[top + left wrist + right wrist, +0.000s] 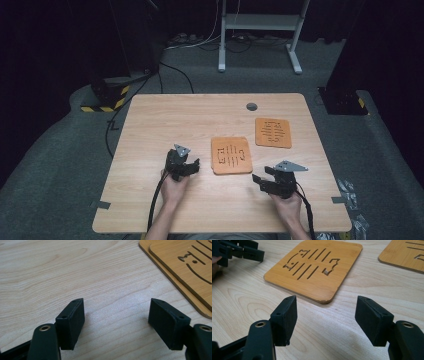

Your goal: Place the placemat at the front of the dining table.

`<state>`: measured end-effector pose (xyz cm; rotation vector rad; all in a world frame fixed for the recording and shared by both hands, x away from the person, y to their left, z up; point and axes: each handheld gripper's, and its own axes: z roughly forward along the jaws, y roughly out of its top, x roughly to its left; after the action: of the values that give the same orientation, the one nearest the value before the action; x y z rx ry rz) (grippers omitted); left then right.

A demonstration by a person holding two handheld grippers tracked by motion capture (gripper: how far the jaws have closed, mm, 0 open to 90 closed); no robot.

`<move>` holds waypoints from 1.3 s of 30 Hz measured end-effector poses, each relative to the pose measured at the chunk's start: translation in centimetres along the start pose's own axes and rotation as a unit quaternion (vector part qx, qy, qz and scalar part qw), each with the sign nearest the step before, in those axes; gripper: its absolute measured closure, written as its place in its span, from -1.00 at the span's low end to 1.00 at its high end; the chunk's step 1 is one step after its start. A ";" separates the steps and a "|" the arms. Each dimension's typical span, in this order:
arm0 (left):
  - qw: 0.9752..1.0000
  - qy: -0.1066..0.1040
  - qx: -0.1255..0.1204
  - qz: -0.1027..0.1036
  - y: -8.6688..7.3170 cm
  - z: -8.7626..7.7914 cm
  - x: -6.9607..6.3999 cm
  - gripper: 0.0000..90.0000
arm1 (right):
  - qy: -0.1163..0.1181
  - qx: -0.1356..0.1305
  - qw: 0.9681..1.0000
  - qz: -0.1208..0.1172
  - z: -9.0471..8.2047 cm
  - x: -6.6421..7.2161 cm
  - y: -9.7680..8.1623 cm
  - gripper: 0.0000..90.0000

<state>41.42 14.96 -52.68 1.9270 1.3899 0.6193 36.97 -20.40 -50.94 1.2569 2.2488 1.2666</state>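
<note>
High view: near coaster (231, 155) lies mid-table toward the near edge, between left gripper (191, 165) and right gripper (258, 180); far coaster (273, 132) sits toward the table's (150, 130) right edge.
Left gripper view: jaws apart, nothing between — stacked coaster edges at upper right.
Right gripper view: jaws apart over bare wood — near coaster's corner just beyond them.

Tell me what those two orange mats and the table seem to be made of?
Near mat: likely bamboo, smooth, fine straight grain, cut-out slots. Far mat: looks the same. Table: pale wood or wood-look laminate, wavy grain, matte.
</note>
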 end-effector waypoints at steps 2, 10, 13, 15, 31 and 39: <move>1.000 0.000 0.000 0.000 0.0 0.0 0.0 -0.35 | -0.002 0.002 1.000 -0.004 0.1 0.0 -0.1 -0.23; 1.000 0.000 0.000 0.000 0.0 0.0 0.0 -0.35 | -0.013 0.018 1.000 -0.020 0.5 0.0 -0.1 -0.24; 1.000 0.000 0.000 0.000 0.0 0.0 0.0 -0.35 | -0.022 0.026 0.999 -0.025 0.8 -0.1 0.0 -0.25; 1.000 0.000 0.000 0.000 0.0 0.0 0.0 -0.35 | -0.031 0.031 0.999 -0.028 1.0 -0.1 -0.1 -0.25; 1.000 -0.001 -0.001 0.000 0.0 0.0 0.0 -0.35 | -0.069 0.067 0.993 -0.061 2.2 0.5 -0.2 -0.37; 1.000 -0.001 -0.001 0.001 0.0 0.0 0.0 -0.35 | -0.067 0.067 0.994 -0.063 2.2 0.4 -0.2 -0.37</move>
<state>41.42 14.96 -52.69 1.9271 1.3877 0.6193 37.92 -18.86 -52.32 1.1862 2.3067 0.9714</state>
